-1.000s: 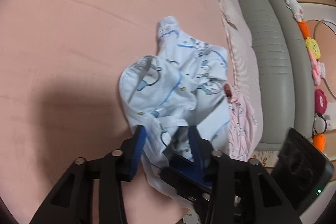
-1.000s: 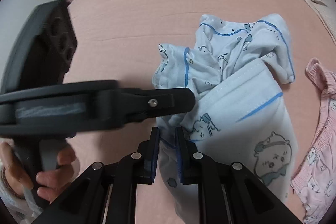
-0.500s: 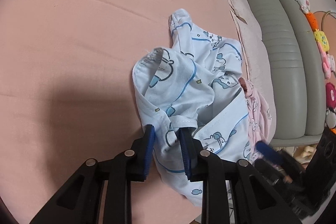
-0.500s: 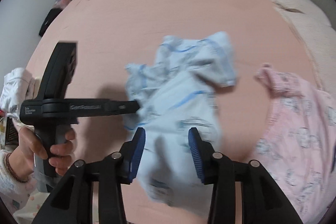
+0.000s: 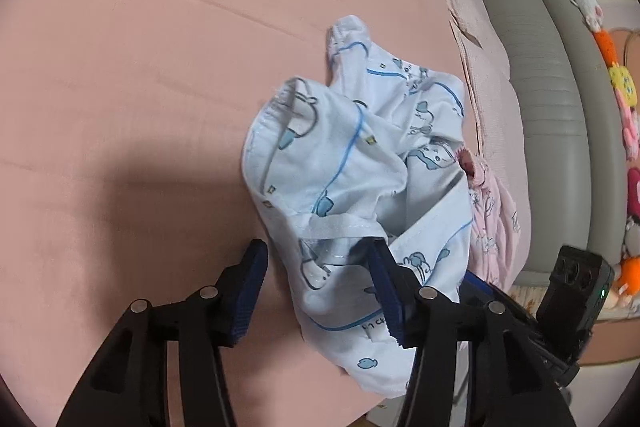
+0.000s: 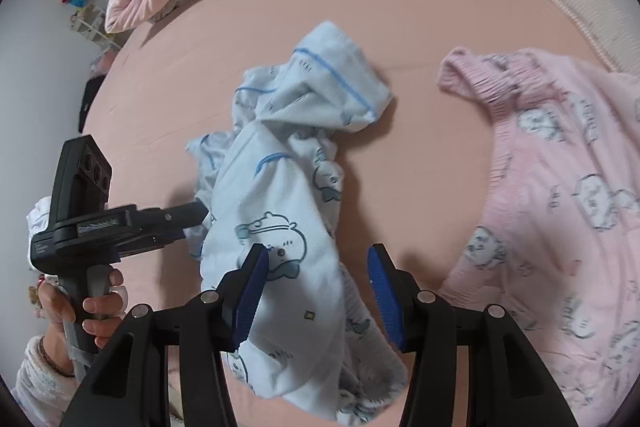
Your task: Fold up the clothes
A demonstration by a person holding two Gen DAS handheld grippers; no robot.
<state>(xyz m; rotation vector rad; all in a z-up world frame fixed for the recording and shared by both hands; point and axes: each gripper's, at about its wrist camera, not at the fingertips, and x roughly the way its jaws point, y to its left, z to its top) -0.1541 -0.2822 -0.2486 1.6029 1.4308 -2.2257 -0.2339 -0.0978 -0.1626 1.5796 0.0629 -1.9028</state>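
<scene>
currently the blue printed garment [image 5: 352,163] lies crumpled on the pink bed [image 5: 140,67], beside a pink garment [image 6: 560,195]. both the left hand-held gripper [image 5: 316,287] and right hand-held gripper [image 6: 316,287] gape wide, pinching nothing. cloth looks light, limp; best taken at a stitched hem edge.

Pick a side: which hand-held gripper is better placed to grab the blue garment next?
Left, probably. The left hand-held gripper is open with the blue garment's hem band between its fingers. The right hand-held gripper, also open, straddles only bunched mid-cloth.
</scene>
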